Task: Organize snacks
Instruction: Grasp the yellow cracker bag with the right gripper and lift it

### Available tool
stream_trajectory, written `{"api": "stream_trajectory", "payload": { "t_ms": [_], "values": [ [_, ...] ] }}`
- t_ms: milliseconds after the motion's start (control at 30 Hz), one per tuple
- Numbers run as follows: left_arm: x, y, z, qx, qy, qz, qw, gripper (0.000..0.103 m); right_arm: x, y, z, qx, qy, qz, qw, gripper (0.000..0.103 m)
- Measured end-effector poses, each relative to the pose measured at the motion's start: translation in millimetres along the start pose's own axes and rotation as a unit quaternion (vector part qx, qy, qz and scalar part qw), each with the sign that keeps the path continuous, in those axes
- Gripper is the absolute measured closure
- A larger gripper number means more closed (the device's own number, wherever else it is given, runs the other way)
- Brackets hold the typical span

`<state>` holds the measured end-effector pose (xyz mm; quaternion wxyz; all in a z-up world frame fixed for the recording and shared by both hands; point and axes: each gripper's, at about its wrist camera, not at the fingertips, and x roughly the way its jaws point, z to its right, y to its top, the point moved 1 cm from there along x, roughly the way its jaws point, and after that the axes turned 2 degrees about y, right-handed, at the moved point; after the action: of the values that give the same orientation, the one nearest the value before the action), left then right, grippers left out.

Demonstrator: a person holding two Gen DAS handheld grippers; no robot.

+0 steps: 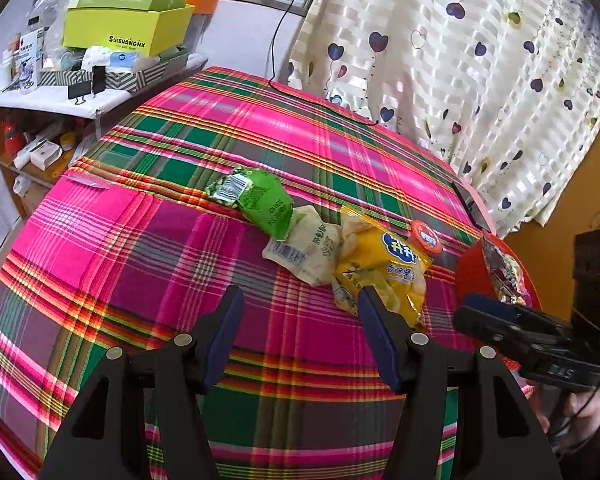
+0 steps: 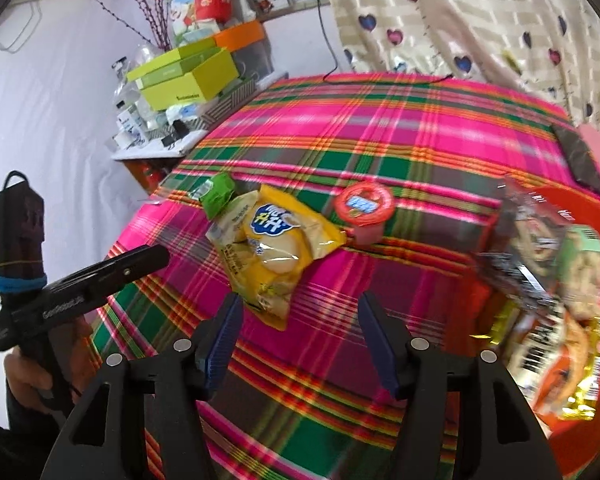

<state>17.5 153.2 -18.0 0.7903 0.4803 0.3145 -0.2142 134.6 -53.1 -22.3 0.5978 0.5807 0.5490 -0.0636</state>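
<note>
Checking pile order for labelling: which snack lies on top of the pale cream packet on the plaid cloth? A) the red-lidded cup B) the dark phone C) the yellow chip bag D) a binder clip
C: in the right wrist view the yellow chip bag overlaps the pale cream packet; the red-lidded cup stands apart to its right.

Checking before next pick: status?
Left gripper and right gripper open, empty. Yellow chip bag loose on cloth; red basket part-filled. Nothing in the way.
</note>
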Motion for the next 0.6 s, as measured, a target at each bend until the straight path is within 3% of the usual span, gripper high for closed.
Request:
{"api": "stream_trajectory", "payload": {
  "t_ms": [600],
  "values": [
    [1.0,-2.0,-23.3,-0.019,-0.012,0.0,0.9998,0.043,60.9,21.7,0.7,0.064,0.032,-0.031,0.997,0.042]
  ]
}}
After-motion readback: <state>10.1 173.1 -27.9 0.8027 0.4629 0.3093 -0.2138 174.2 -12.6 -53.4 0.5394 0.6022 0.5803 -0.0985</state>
